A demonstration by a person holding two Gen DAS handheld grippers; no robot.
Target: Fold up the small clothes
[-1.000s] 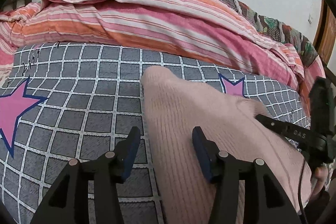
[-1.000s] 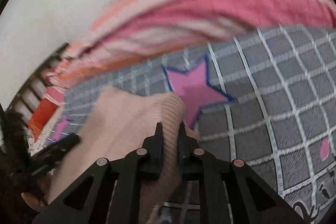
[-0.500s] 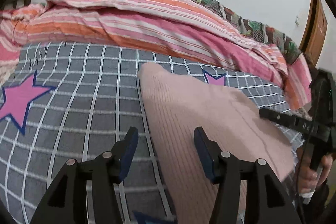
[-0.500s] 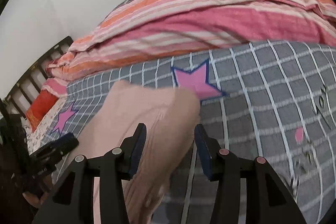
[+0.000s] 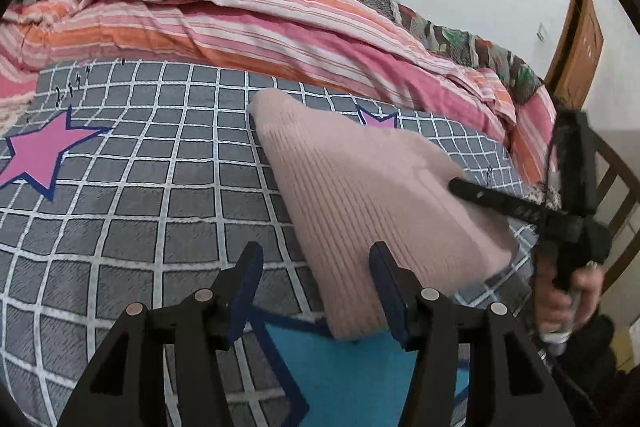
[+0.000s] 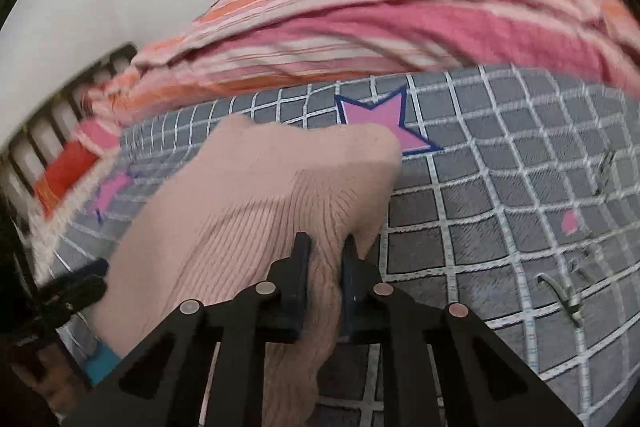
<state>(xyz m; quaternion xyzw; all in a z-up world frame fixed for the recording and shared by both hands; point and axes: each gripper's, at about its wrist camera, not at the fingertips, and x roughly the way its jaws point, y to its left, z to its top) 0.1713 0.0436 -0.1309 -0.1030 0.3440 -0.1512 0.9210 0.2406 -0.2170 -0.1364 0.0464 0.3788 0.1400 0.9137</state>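
Observation:
A pale pink ribbed knit garment (image 5: 360,195) lies folded on the grey checked bedsheet (image 5: 160,155). My left gripper (image 5: 316,279) is open and empty, its jaws straddling the garment's near left edge just above the sheet. My right gripper (image 6: 326,267) is shut on the pink knit garment (image 6: 272,203), pinching its right edge so the cloth bunches between the jaws. The right gripper also shows in the left wrist view (image 5: 500,203), at the garment's right side.
A rumpled pink and orange striped quilt (image 5: 260,23) is heaped along the far side of the bed. Pink stars (image 5: 36,155) and a blue star (image 5: 352,379) are printed on the sheet. A wooden door (image 5: 576,47) and chair stand at right. A headboard (image 6: 48,147) is at left.
My right gripper was shut on the garment, opened half a second ago, and is now shut on its right edge again. My left gripper stayed open and drew back toward the near edge.

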